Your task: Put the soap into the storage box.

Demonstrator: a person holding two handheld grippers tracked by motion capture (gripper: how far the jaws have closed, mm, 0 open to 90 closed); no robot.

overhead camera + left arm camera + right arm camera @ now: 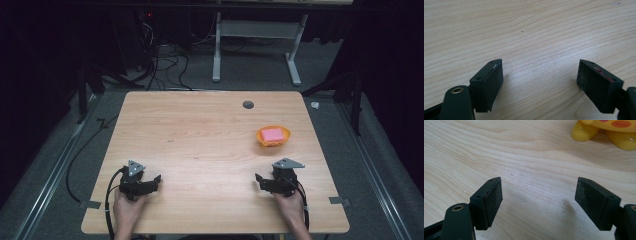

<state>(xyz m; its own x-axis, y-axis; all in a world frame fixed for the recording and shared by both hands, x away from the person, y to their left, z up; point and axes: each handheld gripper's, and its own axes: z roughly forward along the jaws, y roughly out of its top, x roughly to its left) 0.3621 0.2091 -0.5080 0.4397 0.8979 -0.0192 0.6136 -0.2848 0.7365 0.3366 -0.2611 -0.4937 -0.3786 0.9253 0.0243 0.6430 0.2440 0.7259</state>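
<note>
Both grippers rest low on the wooden table (200, 130), jaws spread wide and empty. The right gripper (264, 182) lies nearer the orange bowl (273, 136) holding a pink sponge (272, 134); the left gripper (152, 181) is well apart. The right should probably approach the sponge from above, jaws astride it.

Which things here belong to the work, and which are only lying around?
Work: orange bowl holding a pink sponge; left tongs and right tongs, both open and empty.
Lying around: black grommet in the table; floor cables.

A wooden table (200, 130) carries an orange bowl (273, 136).
</note>
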